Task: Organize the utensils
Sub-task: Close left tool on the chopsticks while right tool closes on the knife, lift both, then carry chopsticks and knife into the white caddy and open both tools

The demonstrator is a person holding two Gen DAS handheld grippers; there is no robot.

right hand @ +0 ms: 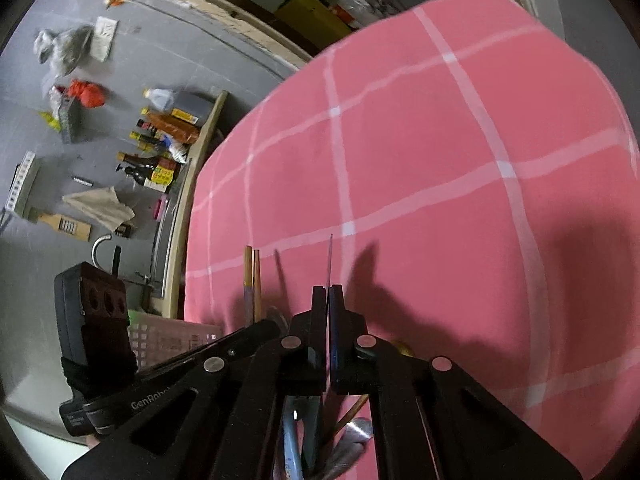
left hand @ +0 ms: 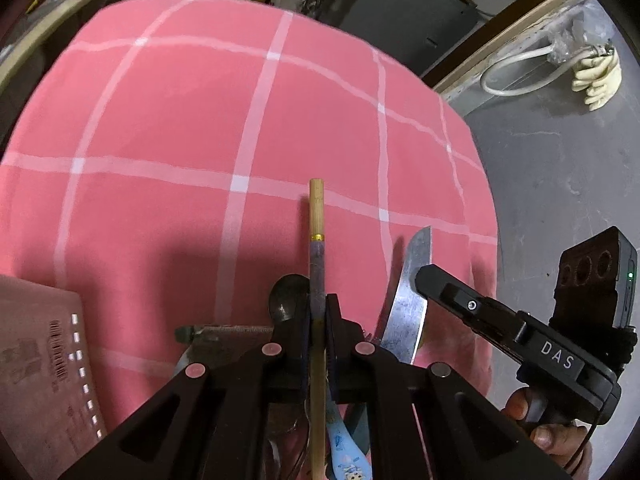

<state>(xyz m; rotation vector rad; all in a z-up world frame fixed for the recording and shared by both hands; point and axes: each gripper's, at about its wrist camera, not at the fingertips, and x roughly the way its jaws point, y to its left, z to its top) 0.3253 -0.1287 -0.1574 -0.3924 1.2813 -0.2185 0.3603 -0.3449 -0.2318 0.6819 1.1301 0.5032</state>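
Clamping chopsticks (left hand: pixel 317 264): left gripper (left hand: pixel 318 312); right gripper (right hand: pixel 329 300) closed on knife (left hand: pixel 408 300).

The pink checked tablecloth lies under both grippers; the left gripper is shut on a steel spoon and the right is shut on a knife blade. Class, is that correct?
Not quite. The left gripper is shut on bamboo chopsticks, not a spoon, as the left wrist view shows. The right gripper is indeed shut on the thin knife blade, over the pink checked tablecloth.
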